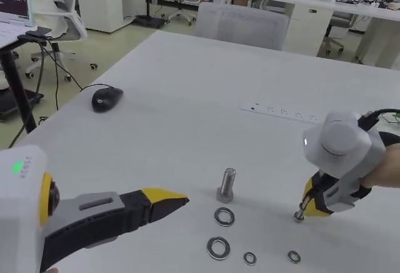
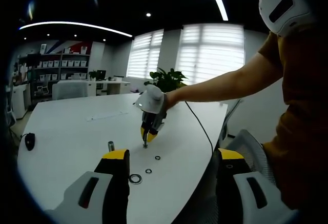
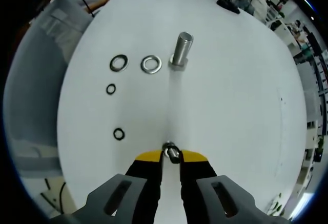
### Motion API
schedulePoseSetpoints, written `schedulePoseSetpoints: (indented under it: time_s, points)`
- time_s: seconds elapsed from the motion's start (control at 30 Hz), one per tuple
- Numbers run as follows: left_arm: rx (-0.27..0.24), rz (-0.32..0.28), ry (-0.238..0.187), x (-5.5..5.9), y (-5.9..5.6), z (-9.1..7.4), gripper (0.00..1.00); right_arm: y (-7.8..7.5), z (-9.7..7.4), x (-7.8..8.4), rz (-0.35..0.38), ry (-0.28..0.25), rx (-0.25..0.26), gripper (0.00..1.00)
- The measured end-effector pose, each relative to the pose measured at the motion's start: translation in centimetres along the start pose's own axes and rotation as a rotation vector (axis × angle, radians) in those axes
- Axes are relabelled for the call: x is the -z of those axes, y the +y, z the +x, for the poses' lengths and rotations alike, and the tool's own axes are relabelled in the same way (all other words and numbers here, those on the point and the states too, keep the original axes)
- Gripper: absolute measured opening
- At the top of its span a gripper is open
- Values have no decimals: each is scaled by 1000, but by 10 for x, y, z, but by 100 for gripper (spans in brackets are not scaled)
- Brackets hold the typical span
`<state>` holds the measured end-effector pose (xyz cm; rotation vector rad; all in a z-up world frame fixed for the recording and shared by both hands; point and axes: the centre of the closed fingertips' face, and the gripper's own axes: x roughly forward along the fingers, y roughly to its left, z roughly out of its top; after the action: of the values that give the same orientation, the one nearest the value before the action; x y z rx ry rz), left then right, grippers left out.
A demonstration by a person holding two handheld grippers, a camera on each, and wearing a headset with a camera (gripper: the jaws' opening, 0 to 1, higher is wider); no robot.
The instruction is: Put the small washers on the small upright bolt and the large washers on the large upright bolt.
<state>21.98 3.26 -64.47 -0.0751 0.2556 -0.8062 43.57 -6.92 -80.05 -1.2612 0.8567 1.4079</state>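
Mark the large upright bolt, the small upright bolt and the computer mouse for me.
large upright bolt [image 1: 229, 182]: head view, on its threaded shaft.
small upright bolt [image 3: 170, 150]: right gripper view, on its top end.
computer mouse [image 1: 107, 99]: head view, on its back.

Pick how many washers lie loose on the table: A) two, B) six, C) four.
C: two large washers and two small washers lie flat on the table, in front of the large bolt.
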Motion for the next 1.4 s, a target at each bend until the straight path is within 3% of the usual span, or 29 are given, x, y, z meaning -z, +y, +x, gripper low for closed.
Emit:
schedulePoseSetpoints:
  time_s: [0.6, 1.0, 1.2, 1.4]
  points:
    - [-8, -7, 5, 1, 3, 1, 68, 3, 15, 6, 0, -7, -12, 15]
    - [-2, 9, 6, -2, 2, 2, 67, 5, -2, 17, 26, -12, 8, 16]
    - [3, 18, 1, -4, -1, 2, 67, 17, -12, 21, 34, -5, 8, 16]
    - [9, 36, 0, -7, -7, 1, 68, 41, -13, 9, 39, -35, -23, 17]
